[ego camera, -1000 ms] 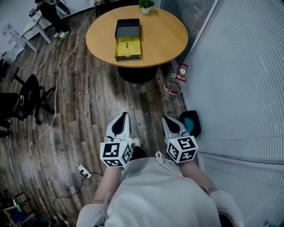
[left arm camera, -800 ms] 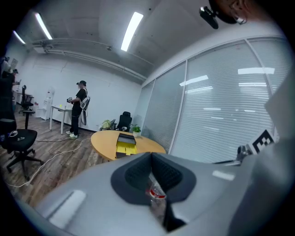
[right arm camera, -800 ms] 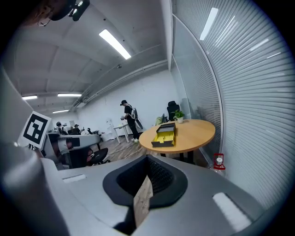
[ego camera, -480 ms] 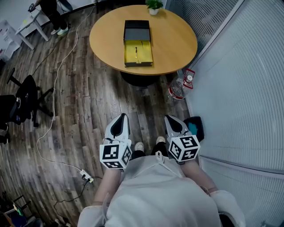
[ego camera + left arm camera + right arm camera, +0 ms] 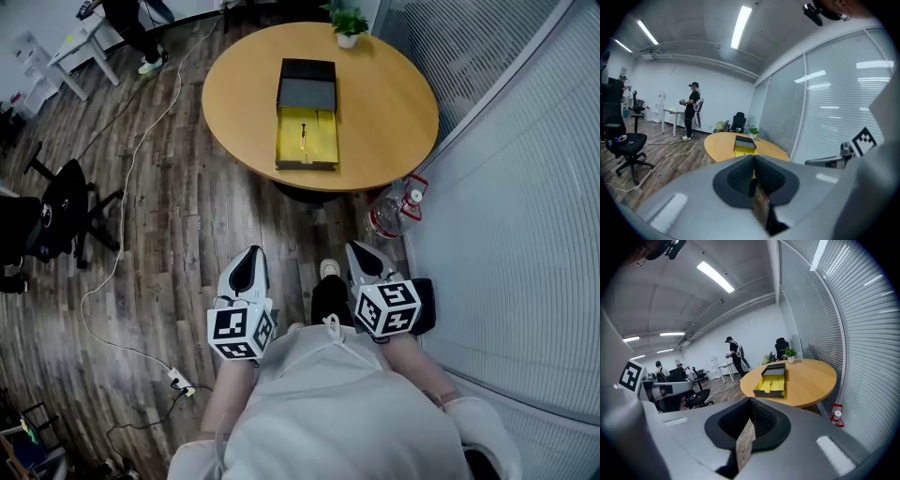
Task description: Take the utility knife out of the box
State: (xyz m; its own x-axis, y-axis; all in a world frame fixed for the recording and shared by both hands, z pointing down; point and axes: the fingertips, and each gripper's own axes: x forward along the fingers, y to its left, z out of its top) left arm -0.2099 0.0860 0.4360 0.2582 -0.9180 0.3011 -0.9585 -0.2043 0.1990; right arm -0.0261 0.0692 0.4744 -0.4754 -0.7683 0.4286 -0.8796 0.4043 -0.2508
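An open box [image 5: 307, 139] with a yellow lining lies on the round wooden table [image 5: 394, 103], its black lid [image 5: 308, 84] folded back behind it. The utility knife [image 5: 304, 134] shows as a thin dark strip in the yellow tray. My left gripper [image 5: 250, 255] and right gripper [image 5: 357, 249] are held side by side over the floor, well short of the table, both shut and empty. The left gripper view shows the left gripper [image 5: 753, 160] pointing at the box [image 5: 744, 145]. From the right gripper [image 5: 750, 405], the box [image 5: 770, 380] and knife [image 5: 770, 383] lie ahead.
A water bottle [image 5: 397, 212] with a red cap stands on the floor by the table's base. A glass wall with blinds [image 5: 525, 206] runs along the right. A potted plant [image 5: 349, 21] sits on the table's far edge. An office chair [image 5: 56, 202], a floor cable and a power strip [image 5: 179, 380] lie left.
The table and box have slid lower and rightward in the head view, so they are nearer now. Both grippers have moved forward together over the floor, still shut.
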